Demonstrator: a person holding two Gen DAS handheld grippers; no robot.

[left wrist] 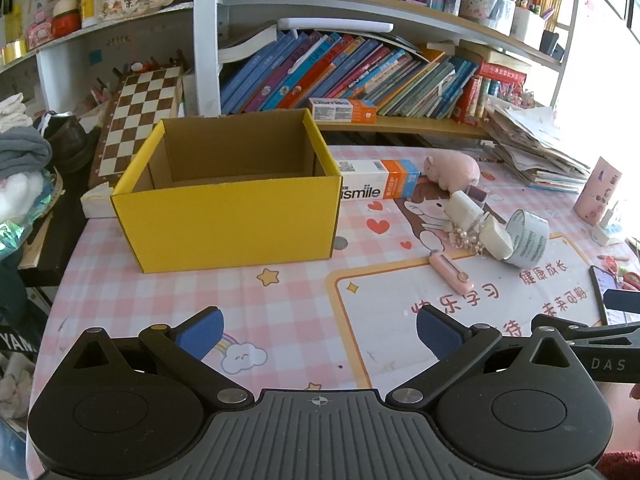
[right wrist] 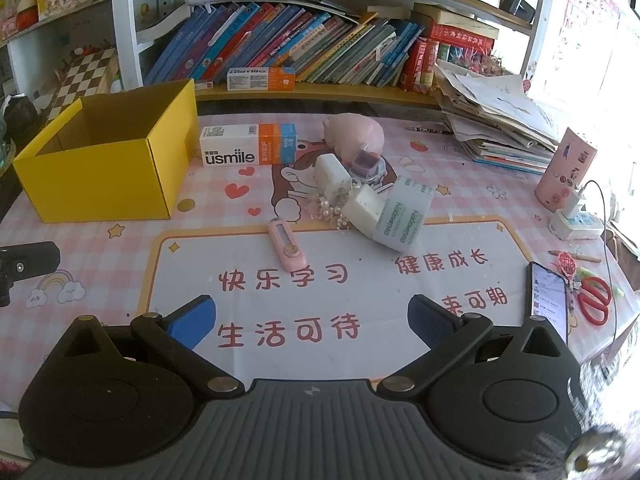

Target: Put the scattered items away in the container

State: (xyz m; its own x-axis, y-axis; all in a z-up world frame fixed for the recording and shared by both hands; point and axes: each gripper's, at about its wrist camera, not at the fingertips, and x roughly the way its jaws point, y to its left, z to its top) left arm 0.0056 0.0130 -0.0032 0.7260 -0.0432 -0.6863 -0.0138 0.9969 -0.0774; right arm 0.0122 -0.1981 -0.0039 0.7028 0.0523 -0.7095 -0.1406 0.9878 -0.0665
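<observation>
A yellow cardboard box (left wrist: 228,220) stands open and empty on the pink table; it shows at the left in the right wrist view (right wrist: 100,192). Right of it lie a usmile box (right wrist: 248,146), a pink plush pig (right wrist: 354,132), two white blocks (right wrist: 332,174), a pearl string (right wrist: 326,206), a tape roll (right wrist: 404,216), a small purple box (right wrist: 364,162) and a pink utility knife (right wrist: 286,244). My left gripper (left wrist: 318,334) is open and empty, in front of the yellow box. My right gripper (right wrist: 312,324) is open and empty, in front of the knife.
A bookshelf with leaning books (right wrist: 300,44) runs along the back. A paper stack (right wrist: 500,120), a pink cylinder (right wrist: 566,170), a charger (right wrist: 576,220), a phone (right wrist: 548,300) and red scissors (right wrist: 596,304) sit at the right. A chessboard (left wrist: 140,108) leans at the left.
</observation>
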